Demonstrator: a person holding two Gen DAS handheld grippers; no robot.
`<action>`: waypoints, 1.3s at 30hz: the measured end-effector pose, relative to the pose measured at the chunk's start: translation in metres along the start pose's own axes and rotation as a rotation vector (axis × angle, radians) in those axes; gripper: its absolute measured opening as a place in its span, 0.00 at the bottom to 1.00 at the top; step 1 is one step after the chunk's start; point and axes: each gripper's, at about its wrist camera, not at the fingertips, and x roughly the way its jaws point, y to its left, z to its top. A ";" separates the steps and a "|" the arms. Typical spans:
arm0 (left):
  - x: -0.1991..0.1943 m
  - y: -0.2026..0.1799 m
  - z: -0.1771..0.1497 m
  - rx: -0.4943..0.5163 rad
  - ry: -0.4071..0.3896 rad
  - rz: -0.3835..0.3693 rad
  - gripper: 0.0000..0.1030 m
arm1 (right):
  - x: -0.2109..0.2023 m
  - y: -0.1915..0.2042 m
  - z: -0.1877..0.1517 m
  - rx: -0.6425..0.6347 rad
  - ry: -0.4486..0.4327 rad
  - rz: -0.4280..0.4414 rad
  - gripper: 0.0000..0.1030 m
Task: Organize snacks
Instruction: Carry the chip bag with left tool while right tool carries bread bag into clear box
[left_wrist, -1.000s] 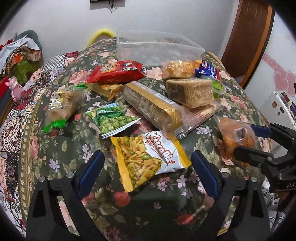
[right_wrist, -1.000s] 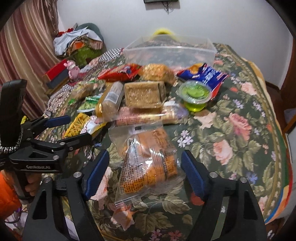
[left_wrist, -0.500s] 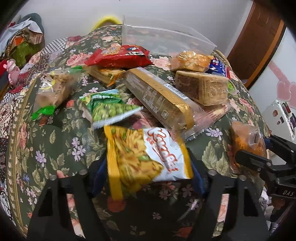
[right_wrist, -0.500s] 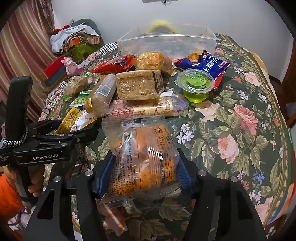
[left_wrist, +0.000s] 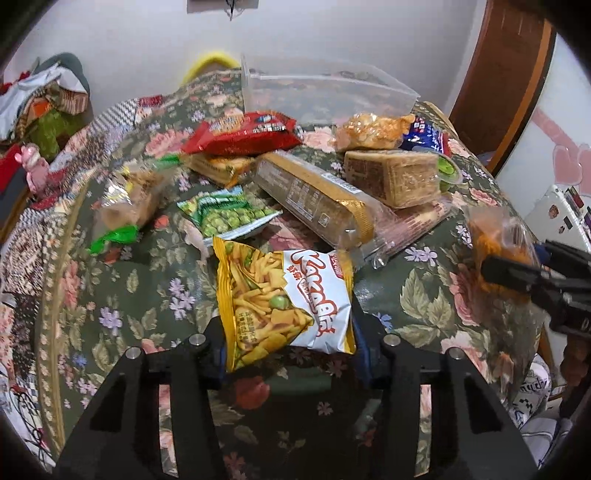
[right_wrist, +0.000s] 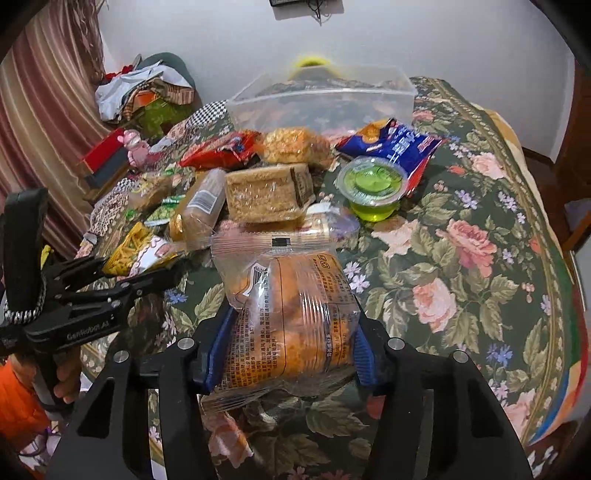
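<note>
snacks: 2 gripped packets (left_wrist: 286, 302) (right_wrist: 291, 321), lower ends hidden behind jaws

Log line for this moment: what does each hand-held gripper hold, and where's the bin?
left hand-held gripper: shut on yellow snack bag | right hand-held gripper: shut on clear orange pastry pack | clear bin: table's far end

**Both claws close and lift**

The left claw (left_wrist: 288, 349), open a second ago, now clamps the yellow-white chip bag (left_wrist: 284, 302) and raises it. The right claw (right_wrist: 290, 350) likewise closed on the clear orange snack packet (right_wrist: 291, 317), lifting it off the surface.
</note>
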 end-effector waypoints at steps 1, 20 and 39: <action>-0.004 0.000 -0.001 0.004 -0.012 0.008 0.48 | -0.001 0.000 0.001 0.001 -0.004 -0.001 0.51; -0.069 0.010 0.055 -0.032 -0.242 0.011 0.48 | -0.043 -0.019 0.045 0.020 -0.173 -0.083 0.51; -0.045 0.017 0.170 -0.052 -0.323 0.000 0.48 | -0.046 -0.032 0.128 -0.022 -0.343 -0.150 0.51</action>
